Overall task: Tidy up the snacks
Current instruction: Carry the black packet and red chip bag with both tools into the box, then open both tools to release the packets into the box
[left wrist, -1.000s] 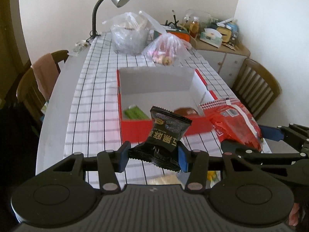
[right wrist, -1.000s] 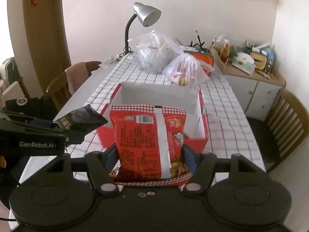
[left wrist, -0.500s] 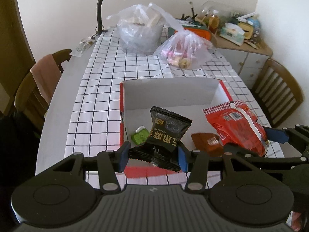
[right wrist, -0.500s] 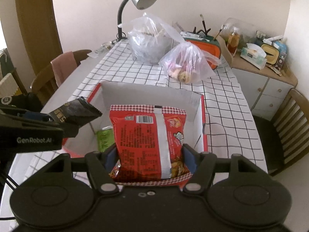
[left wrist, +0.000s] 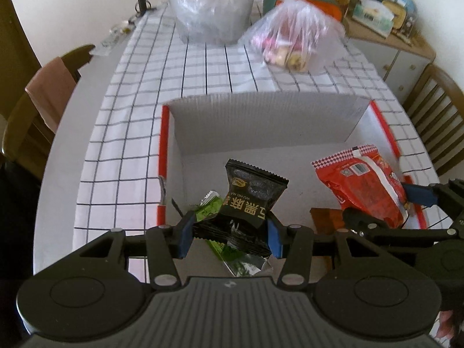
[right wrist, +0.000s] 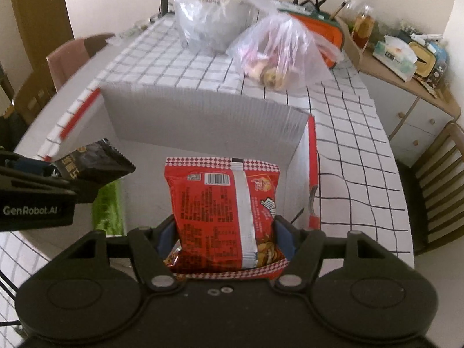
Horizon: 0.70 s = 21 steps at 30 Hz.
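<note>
Now, in the left wrist view, the left gripper (left wrist: pixel 229 233) is clamped on a black snack packet (left wrist: pixel 250 200) with gold lettering, both blue pads pressed against its lower edges. A second ago it was short of the red cardboard box (left wrist: pixel 163 156); it has since come forward, so the packet hangs above the box's white floor. Under it lie a green snack packet (left wrist: pixel 229 253) and, to the right, a brown packet (left wrist: pixel 324 217) — both on the box floor. At the right edge the right gripper (left wrist: pixel 380 203) holds a red chip bag (left wrist: pixel 365 185) over the box's right side. Beyond the box, on the checked tablecloth (left wrist: pixel 139 116), sit two clear plastic bags (left wrist: pixel 293 37), which look nearer than in the earlier frame.

From the right wrist view, the right gripper (right wrist: pixel 224 237) is closed on the red chip bag (right wrist: pixel 223 211), which stands upright between the pads with its barcode side facing the camera. It too has advanced — the bag is now inside the outline of the red cardboard box (right wrist: pixel 313 174), near the right wall, where before it was in front of the box. At the left, the left gripper (right wrist: pixel 37 177) shows with the black snack packet (right wrist: pixel 95 162) sticking out over the green snack packet (right wrist: pixel 108 206). A wooden chair (right wrist: pixel 438 191) stands at the table's right side.
</note>
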### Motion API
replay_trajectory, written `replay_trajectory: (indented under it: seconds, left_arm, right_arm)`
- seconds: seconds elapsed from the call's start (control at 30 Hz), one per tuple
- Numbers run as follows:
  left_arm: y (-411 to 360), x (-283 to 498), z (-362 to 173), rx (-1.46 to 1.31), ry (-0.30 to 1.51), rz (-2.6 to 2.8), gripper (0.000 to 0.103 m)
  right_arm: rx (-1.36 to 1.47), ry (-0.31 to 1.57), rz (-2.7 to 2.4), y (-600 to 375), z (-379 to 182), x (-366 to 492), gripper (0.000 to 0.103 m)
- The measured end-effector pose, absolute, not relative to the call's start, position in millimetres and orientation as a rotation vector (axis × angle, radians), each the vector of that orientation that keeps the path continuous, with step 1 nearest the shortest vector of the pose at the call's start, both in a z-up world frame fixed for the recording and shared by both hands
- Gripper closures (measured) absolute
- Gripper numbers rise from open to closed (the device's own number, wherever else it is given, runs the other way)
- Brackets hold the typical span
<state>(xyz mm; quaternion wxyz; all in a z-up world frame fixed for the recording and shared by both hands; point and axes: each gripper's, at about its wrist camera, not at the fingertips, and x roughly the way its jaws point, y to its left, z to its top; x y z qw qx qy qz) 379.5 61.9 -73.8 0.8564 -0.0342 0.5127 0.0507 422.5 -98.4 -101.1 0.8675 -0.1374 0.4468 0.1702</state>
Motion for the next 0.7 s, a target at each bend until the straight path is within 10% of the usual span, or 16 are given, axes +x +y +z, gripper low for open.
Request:
replay_trajectory:
  seconds: [0.7]
  left_arm:
    - [49, 397, -115, -0.028, 1.182, 0.09, 0.051]
  right_arm:
    - [-0.354, 0.954, 0.362, -91, -116, 424, 0.029]
